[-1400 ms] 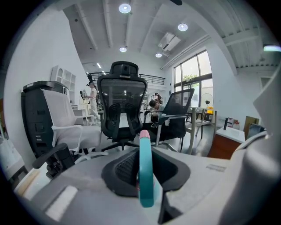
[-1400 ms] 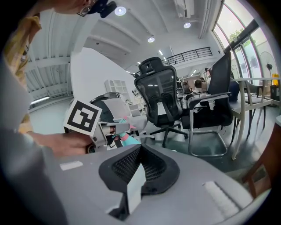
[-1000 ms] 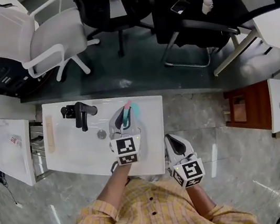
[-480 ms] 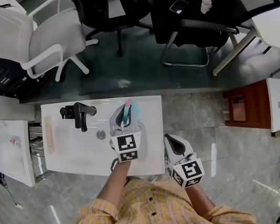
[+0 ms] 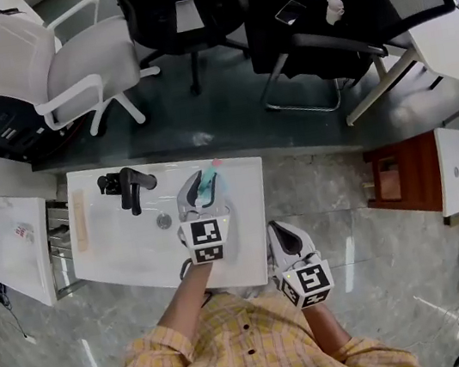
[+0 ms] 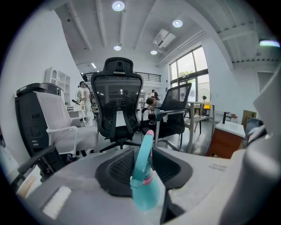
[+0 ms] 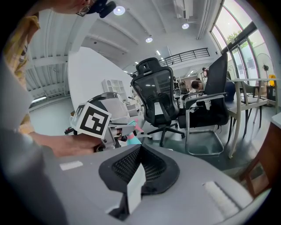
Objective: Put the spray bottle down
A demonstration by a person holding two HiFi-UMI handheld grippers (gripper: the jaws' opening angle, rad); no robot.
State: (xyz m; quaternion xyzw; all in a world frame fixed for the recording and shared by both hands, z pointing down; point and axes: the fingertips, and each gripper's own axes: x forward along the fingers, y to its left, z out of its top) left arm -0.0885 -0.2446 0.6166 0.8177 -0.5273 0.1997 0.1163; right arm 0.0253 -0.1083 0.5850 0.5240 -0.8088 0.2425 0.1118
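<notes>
The teal plastic spray bottle (image 6: 143, 176) with a pink nozzle tip sits between the opening jaws of the left gripper (image 5: 202, 188) over the white worktop (image 5: 127, 248), while the right gripper's (image 5: 283, 237) jaws are together, empty.

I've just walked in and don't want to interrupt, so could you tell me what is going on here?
A person in a yellow checked shirt stands at a white counter with a black faucet, with a handheld gripper in each hand. The left gripper has a teal spray bottle between its jaws. The jaws are opening and gaps show beside the bottle's neck, so it seems to be letting go. The right gripper hangs off the counter's right edge, jaws together and empty.
</notes>
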